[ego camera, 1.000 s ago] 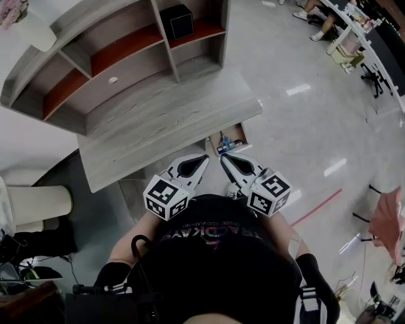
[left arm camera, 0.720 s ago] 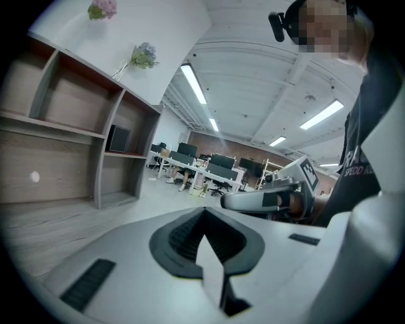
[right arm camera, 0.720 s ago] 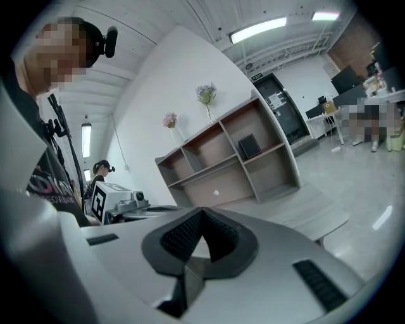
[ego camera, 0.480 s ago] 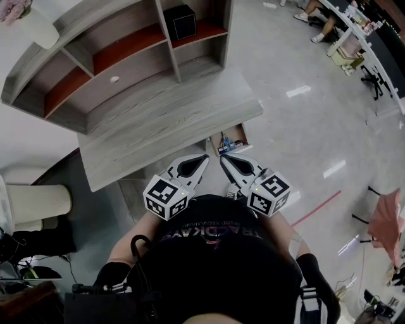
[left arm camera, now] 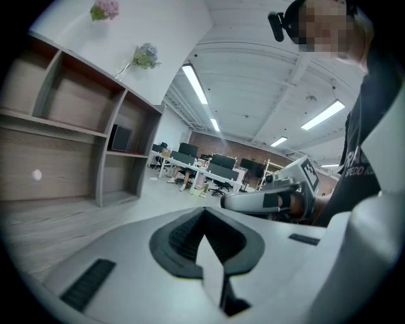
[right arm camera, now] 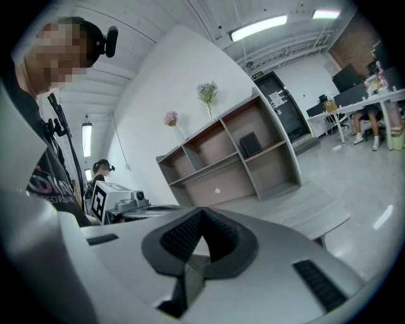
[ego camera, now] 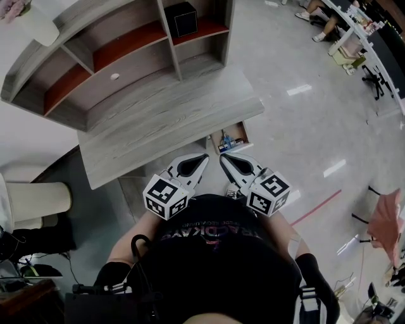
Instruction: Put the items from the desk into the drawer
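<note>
The grey wooden desk has a bare top. Under its front right corner a small drawer stands pulled out, with several small items in it. My left gripper and right gripper are held side by side close to the person's chest, tips pointing toward the drawer and short of it. Both are shut with nothing between the pads. In the left gripper view the shut left gripper points past the desk, with the right gripper beside it. In the right gripper view the shut right gripper points at the shelves.
A shelf unit stands on the back of the desk, with a black box and a small white object in it. A cream stool is at the left, a pink chair at the right. Office desks lie far right.
</note>
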The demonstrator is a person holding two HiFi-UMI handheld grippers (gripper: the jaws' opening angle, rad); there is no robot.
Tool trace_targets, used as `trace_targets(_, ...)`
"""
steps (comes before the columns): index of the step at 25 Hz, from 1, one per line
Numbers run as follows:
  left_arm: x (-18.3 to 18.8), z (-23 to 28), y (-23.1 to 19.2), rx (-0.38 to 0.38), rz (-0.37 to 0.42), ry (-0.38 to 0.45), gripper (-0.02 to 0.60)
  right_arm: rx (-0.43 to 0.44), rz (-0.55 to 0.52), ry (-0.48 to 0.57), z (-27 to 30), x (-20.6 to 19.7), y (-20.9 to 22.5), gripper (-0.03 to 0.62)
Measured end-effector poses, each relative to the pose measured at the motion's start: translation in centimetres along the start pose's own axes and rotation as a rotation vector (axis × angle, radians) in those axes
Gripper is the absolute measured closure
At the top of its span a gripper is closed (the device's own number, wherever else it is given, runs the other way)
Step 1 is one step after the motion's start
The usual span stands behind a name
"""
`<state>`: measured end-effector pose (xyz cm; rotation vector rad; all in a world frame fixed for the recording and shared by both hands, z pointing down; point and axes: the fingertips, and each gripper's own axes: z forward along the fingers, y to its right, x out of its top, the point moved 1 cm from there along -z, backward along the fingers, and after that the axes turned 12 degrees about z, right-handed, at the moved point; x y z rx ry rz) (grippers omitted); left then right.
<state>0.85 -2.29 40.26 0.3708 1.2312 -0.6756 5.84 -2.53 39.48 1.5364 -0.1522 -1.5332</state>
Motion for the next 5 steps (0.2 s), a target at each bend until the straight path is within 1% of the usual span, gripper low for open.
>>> trace_targets(5,0.0,-0.08,0.0,-0.002,0.002,0.0,0.571,-0.002,0.006,0.001,0.1,-0.03,0.05,0.577)
